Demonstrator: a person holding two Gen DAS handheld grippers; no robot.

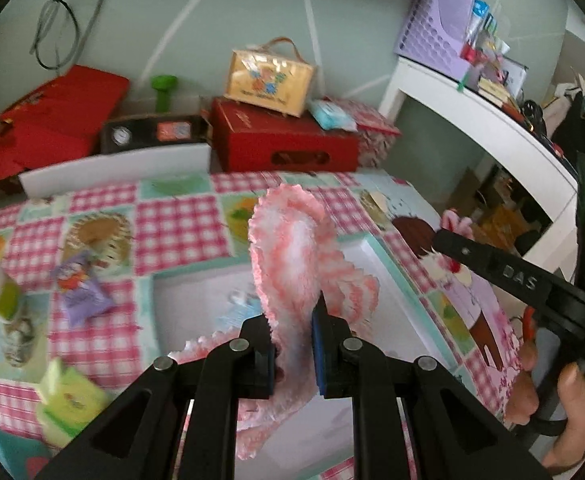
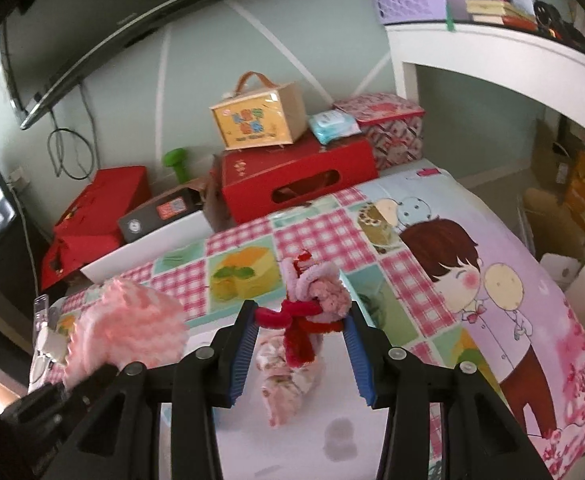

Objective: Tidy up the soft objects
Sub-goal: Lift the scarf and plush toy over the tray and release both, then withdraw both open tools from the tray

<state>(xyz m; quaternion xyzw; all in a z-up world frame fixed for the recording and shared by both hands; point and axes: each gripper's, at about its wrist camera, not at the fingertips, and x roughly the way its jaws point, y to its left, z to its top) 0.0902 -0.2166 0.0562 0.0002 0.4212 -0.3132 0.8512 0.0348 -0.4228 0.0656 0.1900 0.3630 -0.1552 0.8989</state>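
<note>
The left gripper (image 1: 292,344) is clenched on a pink-and-white fluffy cloth (image 1: 292,248), its blue pads pinching a narrow fold while the rest stands up in a ruffled plume and trails below the fingers. The right gripper (image 2: 300,340) grasps a plush toy (image 2: 312,296) made of fuzzy pink loops with a dark red chenille scarf; the jaws stand partly apart and the toy's bulk sits squeezed between the ribbed blue pads, its floral fabric body dangling underneath. Both items hang over a shallow white tray (image 1: 376,264) with a mint-green rim, which lies on a table (image 2: 492,280) under a glossy cartoon-printed cover of pink gingham squares. The step in hand looks like carrying both soft things to that tray, so each should be lowered until the limp fabric pools on the white floor before letting go, keeping the two bundles apart so the fringe and scarf do not tangle. Whether something pale blue already lies in the tray is hard to tell through the blur. Small packets, a purple sachet (image 1: 80,292) and a green box (image 1: 68,400), sit well to the left.
</note>
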